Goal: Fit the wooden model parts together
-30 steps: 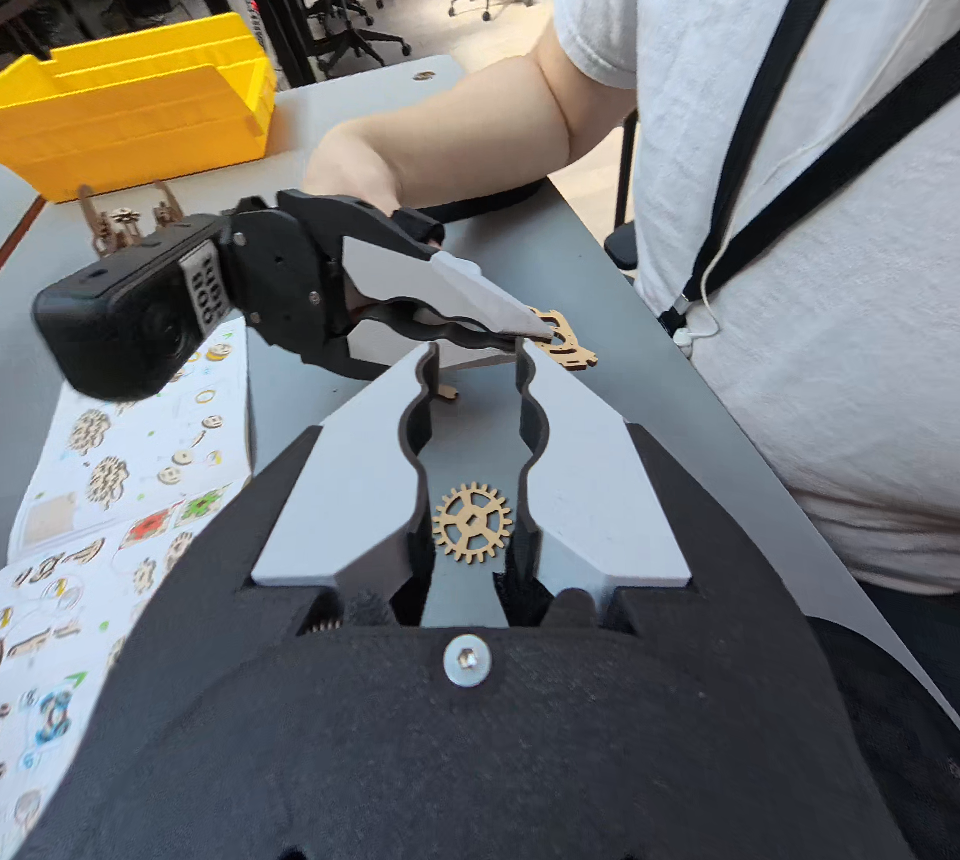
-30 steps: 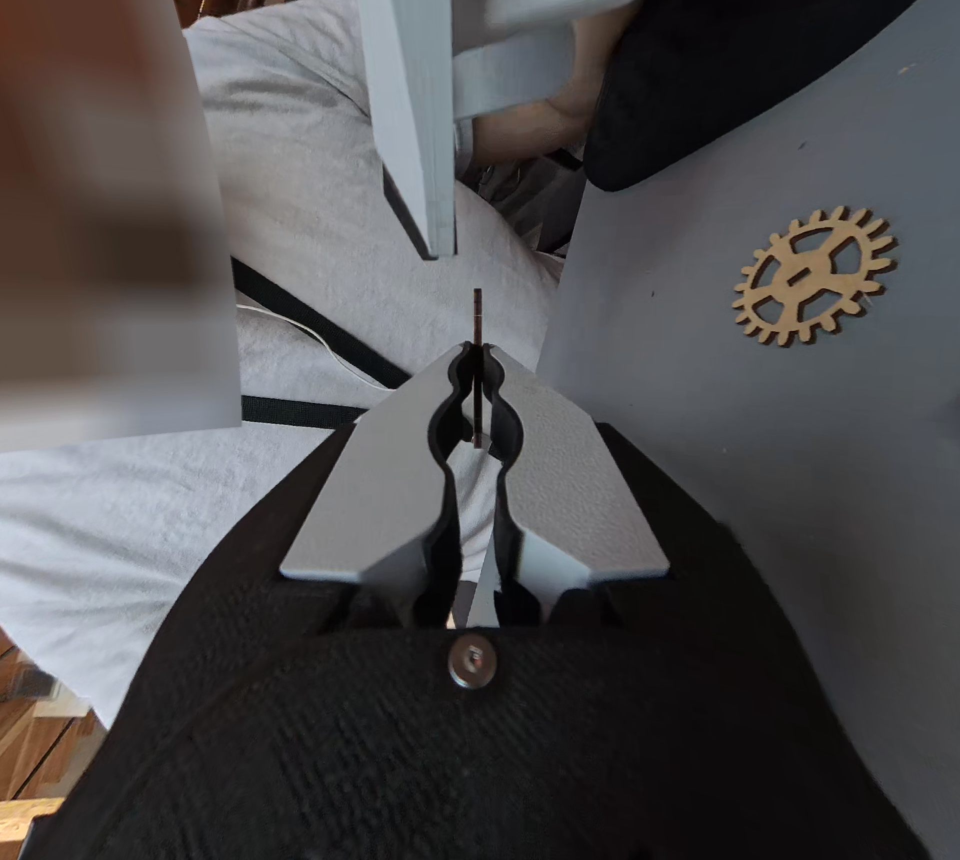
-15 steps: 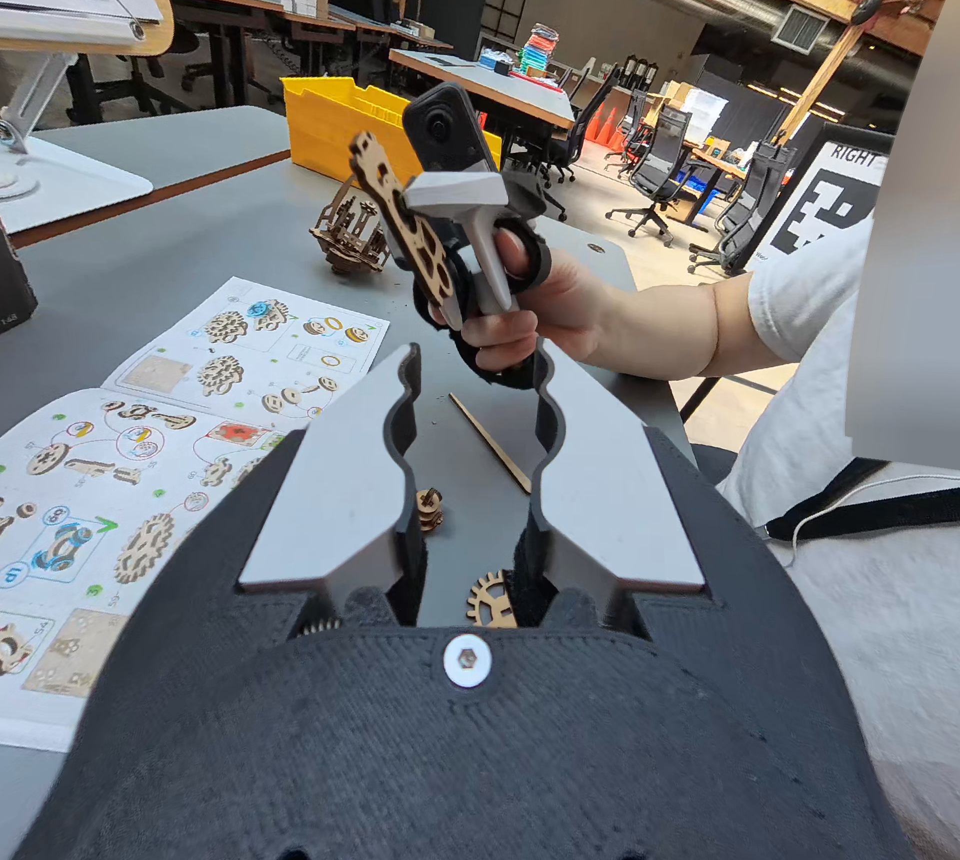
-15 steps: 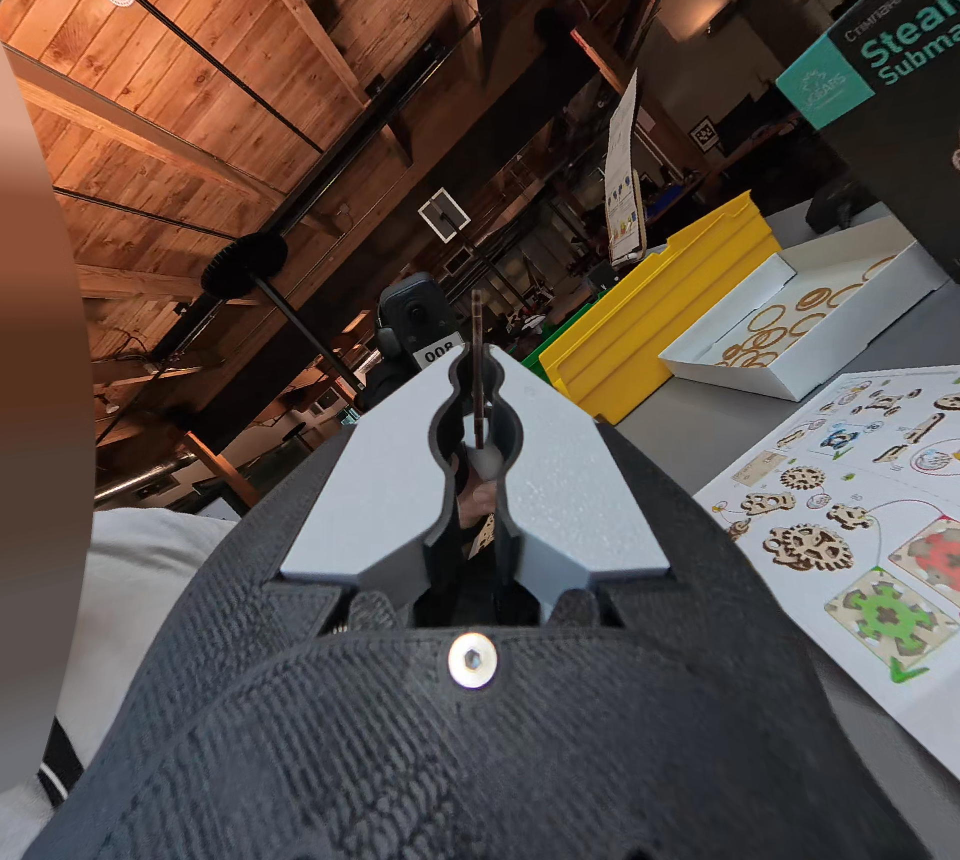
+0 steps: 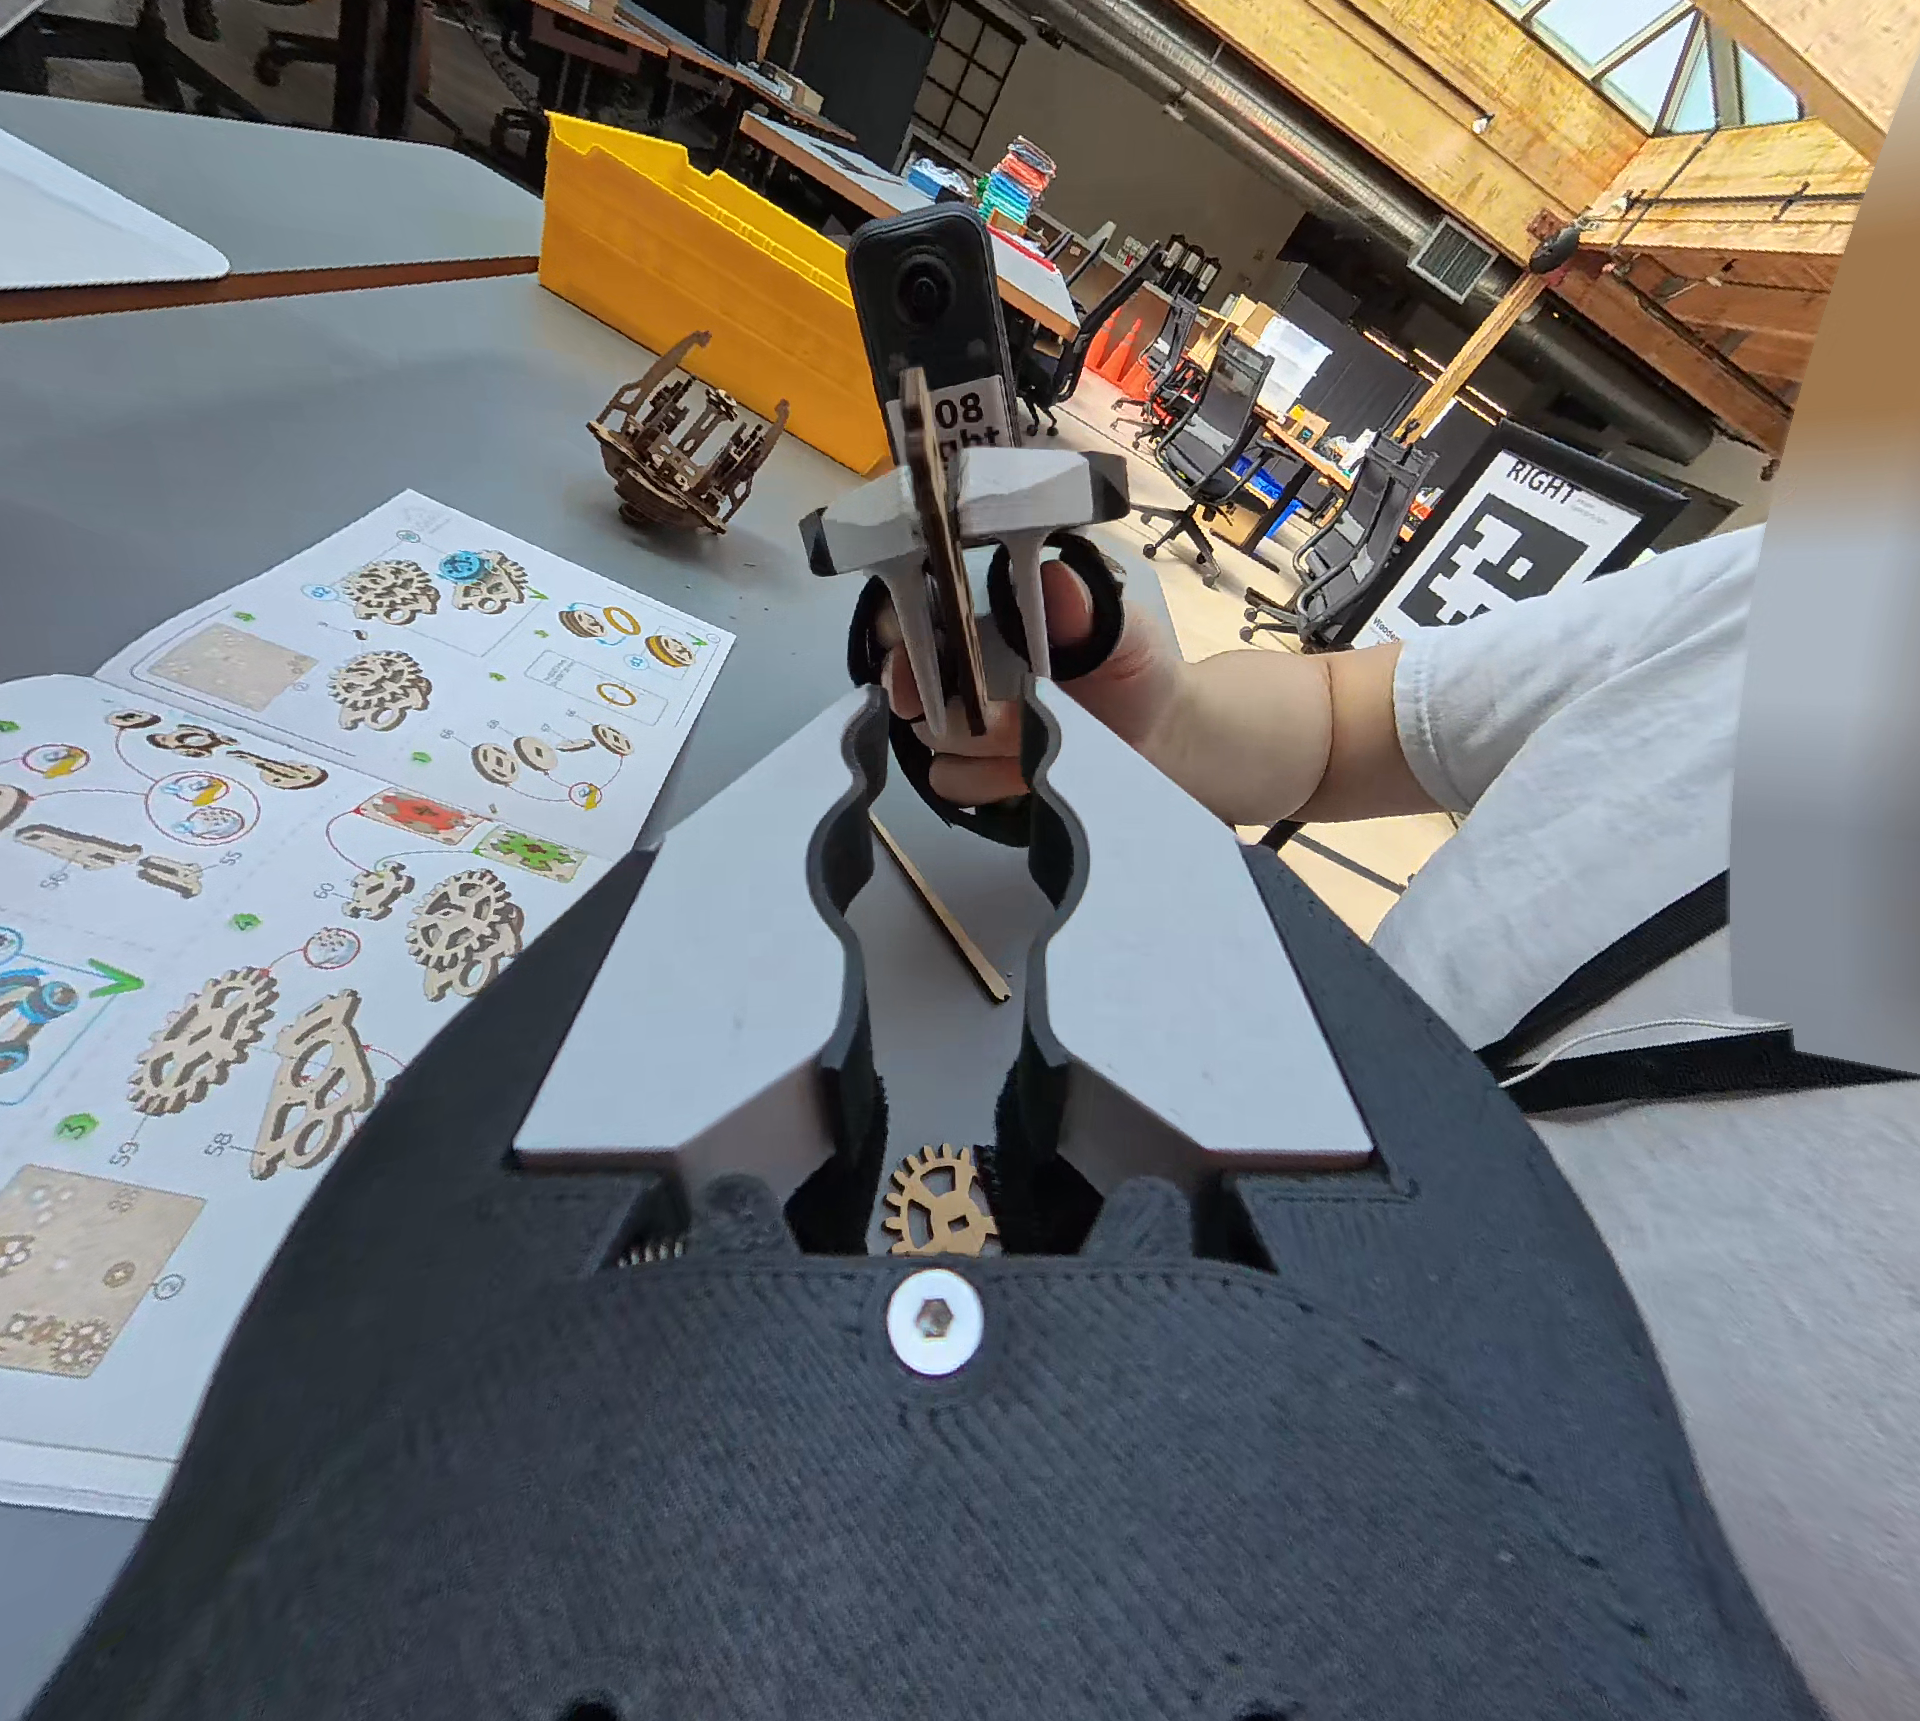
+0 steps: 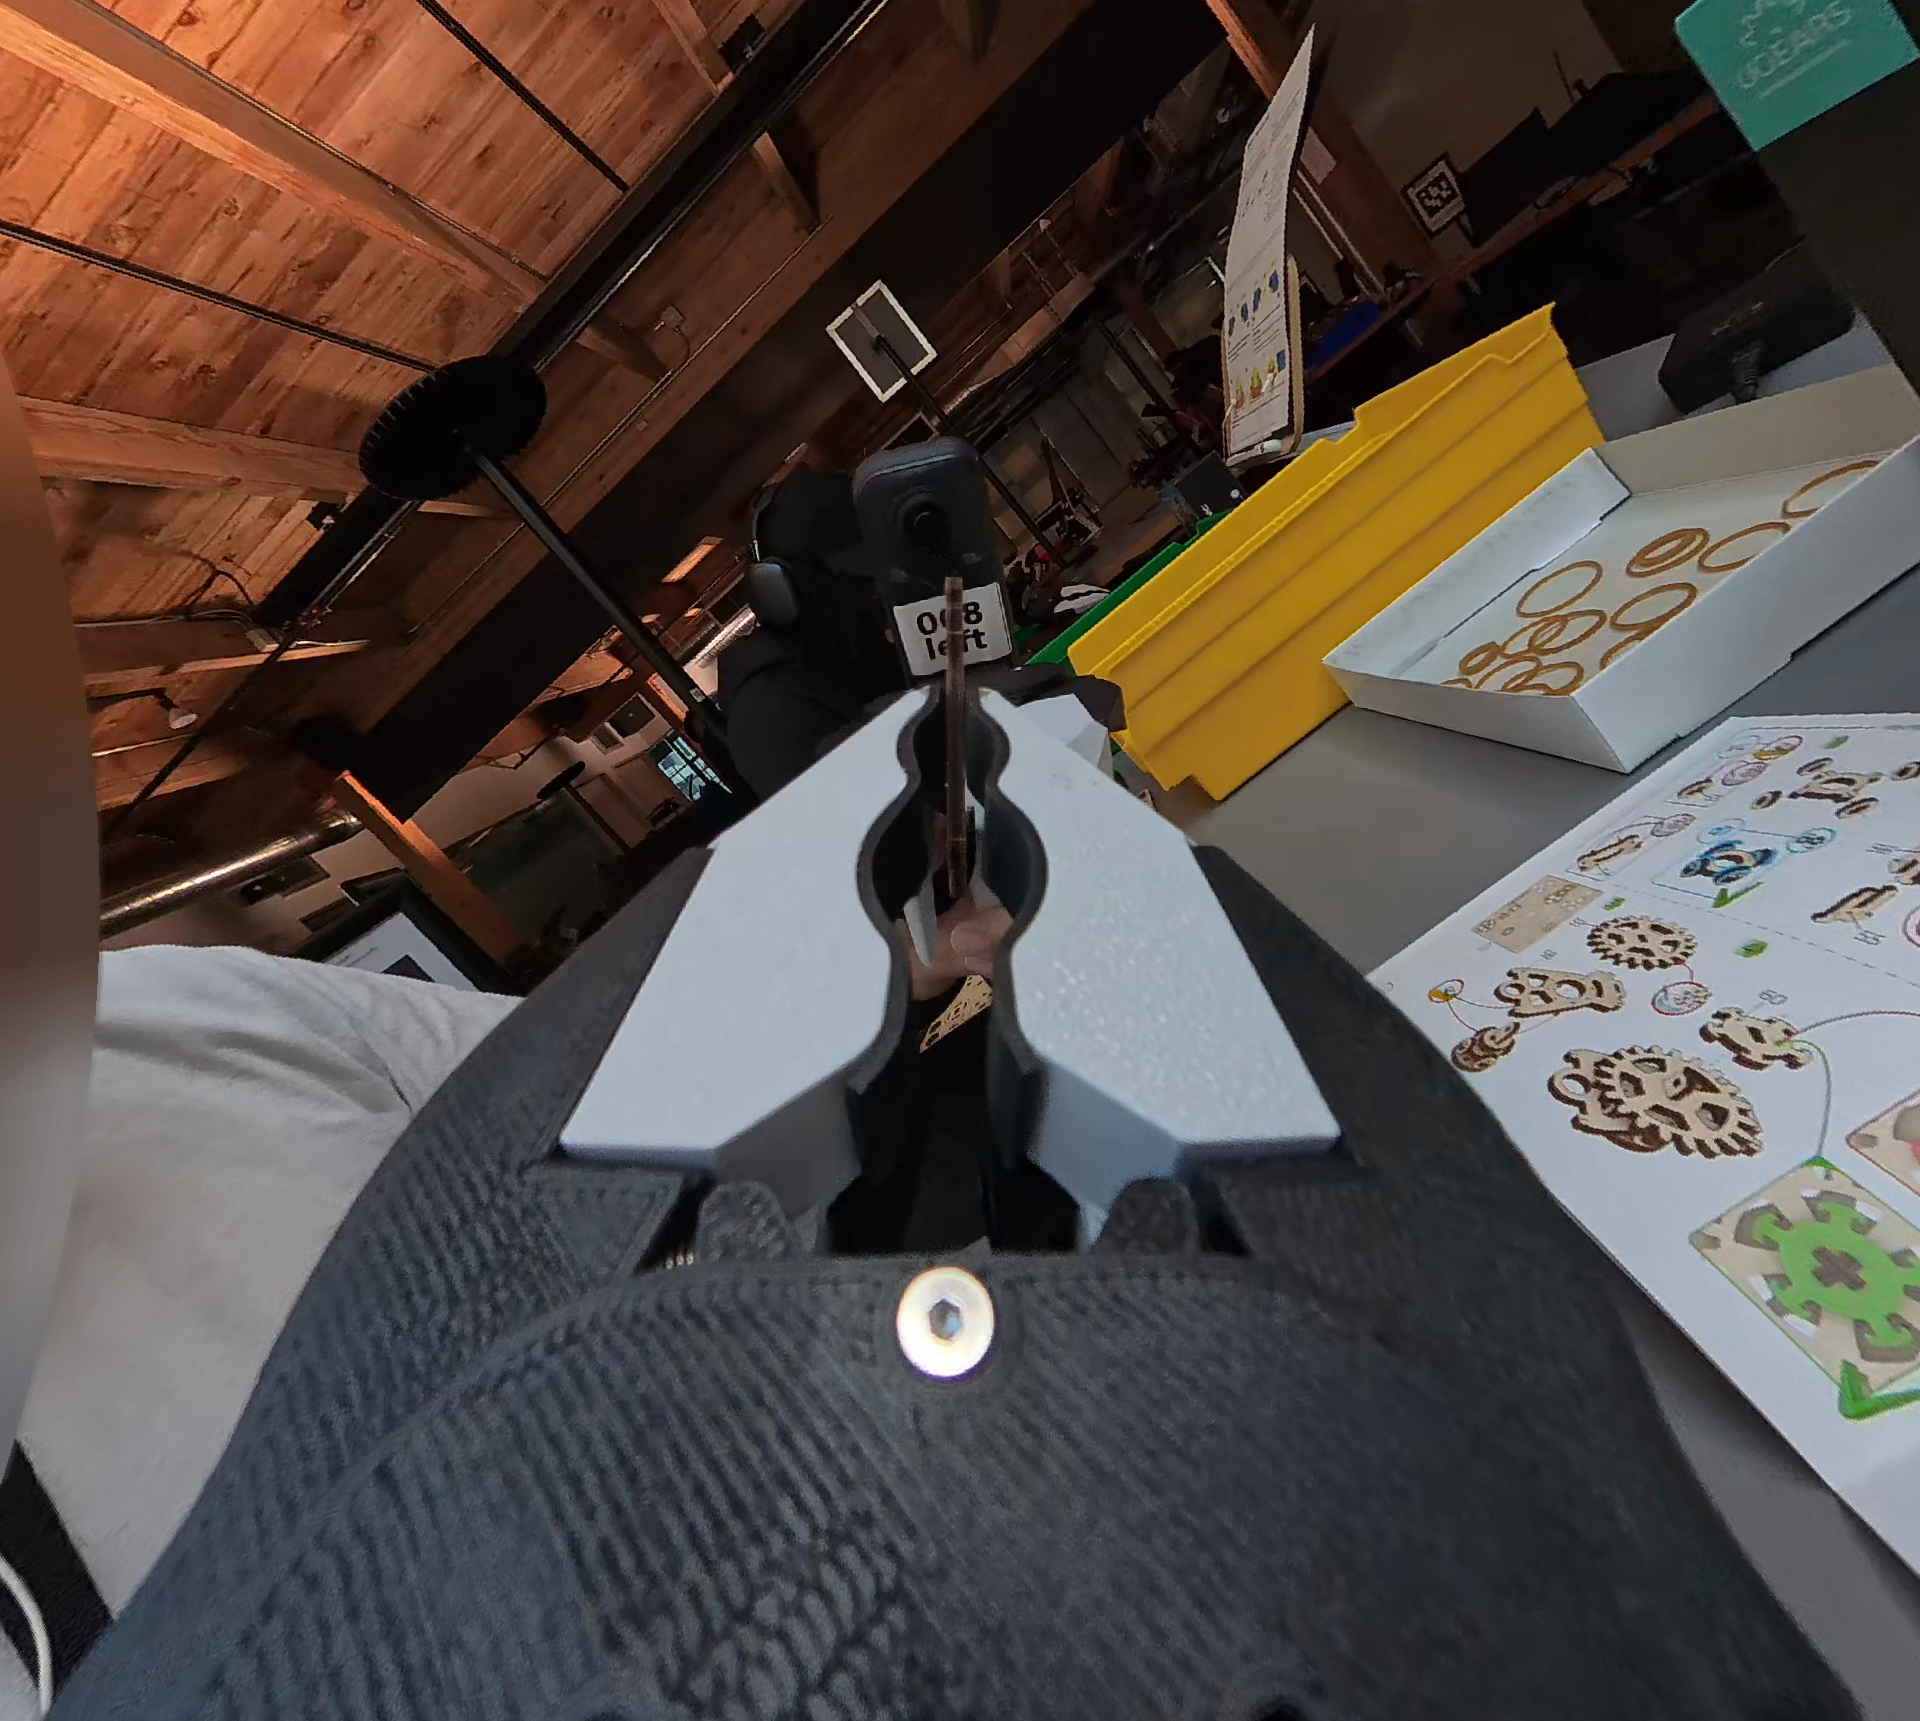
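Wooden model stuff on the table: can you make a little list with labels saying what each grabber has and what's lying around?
right gripper: shut on flat wooden piece, held up edge-on
left gripper: open, empty
wooden gear: flat on table
thin wooden stick: on table
half-built model: near yellow bin
instruction sheet: open on table

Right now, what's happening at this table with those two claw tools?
A person is building a wooden model kit. The right gripper is shut on a flat wooden part, held up edge-on. The left gripper is open and empty. A wooden gear and thin stick lie on the table beside the instruction sheet.
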### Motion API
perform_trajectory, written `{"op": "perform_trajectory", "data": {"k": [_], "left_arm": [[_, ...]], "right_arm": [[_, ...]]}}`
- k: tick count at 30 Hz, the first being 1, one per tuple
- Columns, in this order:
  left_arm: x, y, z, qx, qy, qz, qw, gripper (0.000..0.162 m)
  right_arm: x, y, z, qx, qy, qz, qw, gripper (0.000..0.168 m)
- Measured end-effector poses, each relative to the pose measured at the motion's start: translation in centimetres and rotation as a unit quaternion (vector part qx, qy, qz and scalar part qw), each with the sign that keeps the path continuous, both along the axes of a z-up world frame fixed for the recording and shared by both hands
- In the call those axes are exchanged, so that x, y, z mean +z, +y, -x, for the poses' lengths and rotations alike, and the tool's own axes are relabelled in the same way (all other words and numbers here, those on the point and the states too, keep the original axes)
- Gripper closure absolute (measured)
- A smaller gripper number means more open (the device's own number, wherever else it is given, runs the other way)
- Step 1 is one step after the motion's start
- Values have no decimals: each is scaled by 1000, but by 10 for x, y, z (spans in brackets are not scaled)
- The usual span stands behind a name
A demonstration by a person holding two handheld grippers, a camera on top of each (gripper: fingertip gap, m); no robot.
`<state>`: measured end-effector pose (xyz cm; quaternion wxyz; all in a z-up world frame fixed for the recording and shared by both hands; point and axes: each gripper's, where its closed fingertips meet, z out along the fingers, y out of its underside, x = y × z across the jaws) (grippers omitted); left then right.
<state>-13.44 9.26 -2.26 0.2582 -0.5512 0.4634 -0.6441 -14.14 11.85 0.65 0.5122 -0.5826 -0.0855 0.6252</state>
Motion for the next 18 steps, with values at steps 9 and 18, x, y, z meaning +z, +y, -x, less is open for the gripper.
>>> {"op": "perform_trajectory", "data": {"k": [9,18], "left_arm": [[-16,-7,9,-55,49,40,997,162],[-75,-51,38,-205,232,144,940,162]], "right_arm": [[-19,-7,5,21,-110,-45,993,167],[-65,-43,-16,47,-476,-299,826,117]]}}
